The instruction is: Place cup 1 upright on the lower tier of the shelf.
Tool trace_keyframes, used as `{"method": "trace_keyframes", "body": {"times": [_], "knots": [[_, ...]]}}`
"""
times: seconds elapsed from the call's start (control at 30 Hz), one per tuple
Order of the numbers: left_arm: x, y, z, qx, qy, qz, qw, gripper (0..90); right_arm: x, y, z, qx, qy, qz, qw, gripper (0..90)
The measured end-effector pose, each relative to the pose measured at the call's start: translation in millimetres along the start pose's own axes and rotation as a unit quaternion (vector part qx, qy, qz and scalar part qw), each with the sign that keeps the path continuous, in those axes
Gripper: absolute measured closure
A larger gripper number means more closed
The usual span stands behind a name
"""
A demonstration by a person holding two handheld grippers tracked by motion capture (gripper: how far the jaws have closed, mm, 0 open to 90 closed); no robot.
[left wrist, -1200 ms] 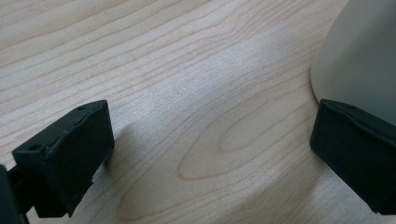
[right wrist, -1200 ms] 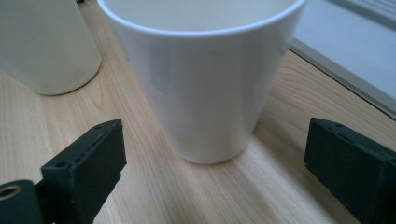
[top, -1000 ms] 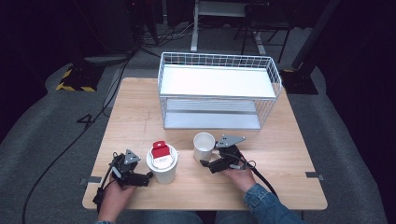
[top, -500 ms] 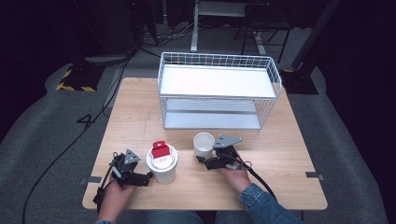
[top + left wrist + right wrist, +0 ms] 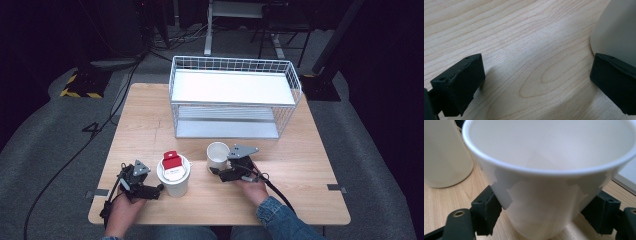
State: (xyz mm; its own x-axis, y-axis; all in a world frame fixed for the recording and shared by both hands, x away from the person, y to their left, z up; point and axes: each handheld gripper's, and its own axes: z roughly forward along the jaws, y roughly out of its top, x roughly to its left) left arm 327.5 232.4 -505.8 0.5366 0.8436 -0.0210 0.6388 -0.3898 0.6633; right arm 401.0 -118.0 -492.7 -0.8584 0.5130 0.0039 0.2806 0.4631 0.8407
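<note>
The empty white paper cup stands upright, mouth open, on the bench near the middle of its near edge. Its plain wall widens toward a rolled rim. Just to its left stands a second white cup, upright, with a red packet on top.

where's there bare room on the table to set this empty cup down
Bare wood lies on the table left of the wire rack, and along the right edge beside the rack. The front middle is crowded: the cup with the red lid, the empty cup in the right gripper, and the left gripper.
</note>
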Motion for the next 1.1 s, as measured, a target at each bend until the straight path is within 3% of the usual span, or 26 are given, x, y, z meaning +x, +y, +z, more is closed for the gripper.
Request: {"method": "trace_keyframes", "body": {"times": [0.13,0.4,0.67,0.77,1.1], "knots": [[0.0,0.0,0.0,0.0,0.0,0.0,1.0,0.3,1.2,1.5,-1.3,-0.003,0.004,0.009,0.9999,24.0],[0.0,0.0,0.0,0.0,0.0,0.0,1.0,0.2,-0.6,12.8,-8.1,-0.019,-0.005,-0.002,0.9998,23.9],[0.0,0.0,0.0,0.0,0.0,0.0,1.0,0.3,-13.7,26.3,-14.8,-0.028,-0.023,0.0,0.9994,23.9],[0.0,0.0,0.0,0.0,0.0,0.0,1.0,0.2,-22.1,30.5,-16.9,-0.037,-0.034,0.013,0.9986,23.9],[0.1,0.0,0.0,0.0,0.0,0.0,1.0,0.3,-41.2,41.7,-16.6,-0.031,-0.058,0.025,0.9975,23.9]]}}
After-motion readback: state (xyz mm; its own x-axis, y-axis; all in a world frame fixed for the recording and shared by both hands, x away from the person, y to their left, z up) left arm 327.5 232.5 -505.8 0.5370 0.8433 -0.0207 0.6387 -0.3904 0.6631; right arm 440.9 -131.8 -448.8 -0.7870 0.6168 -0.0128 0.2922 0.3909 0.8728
